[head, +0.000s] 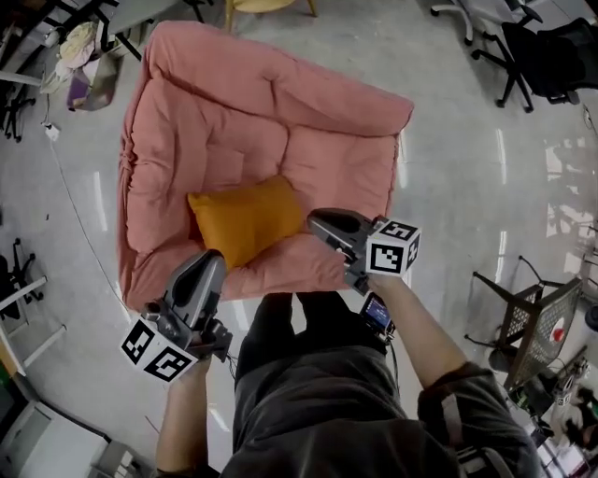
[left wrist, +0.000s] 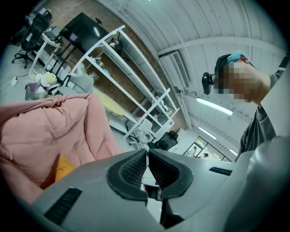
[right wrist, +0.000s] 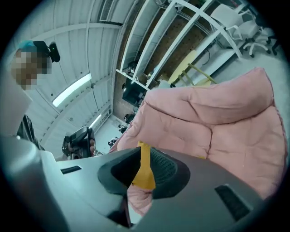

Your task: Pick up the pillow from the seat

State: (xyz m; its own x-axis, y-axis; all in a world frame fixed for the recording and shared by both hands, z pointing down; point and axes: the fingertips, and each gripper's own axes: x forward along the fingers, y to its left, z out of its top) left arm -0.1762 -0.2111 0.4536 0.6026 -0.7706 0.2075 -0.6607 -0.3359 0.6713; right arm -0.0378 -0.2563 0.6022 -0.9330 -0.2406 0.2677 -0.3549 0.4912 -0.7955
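An orange pillow (head: 245,220) lies on the front part of a big pink cushioned seat (head: 234,112). My right gripper (head: 314,223) is at the pillow's right corner. In the right gripper view its jaws (right wrist: 144,153) are shut, and a strip of the orange pillow (right wrist: 145,174) is pinched between the pads. My left gripper (head: 214,258) hovers over the seat's front edge, just below the pillow's lower left side. Its jaws (left wrist: 147,152) are shut with nothing between them. The left gripper view shows a bit of the pillow (left wrist: 63,166) low at the left.
The seat rests on a shiny grey floor. Black office chairs (head: 528,51) stand at the back right, and a wooden chair (head: 266,7) is behind the seat. A wire rack (head: 533,322) is at the right, and bags (head: 86,65) lie at the back left. White shelving (left wrist: 136,90) rises beyond.
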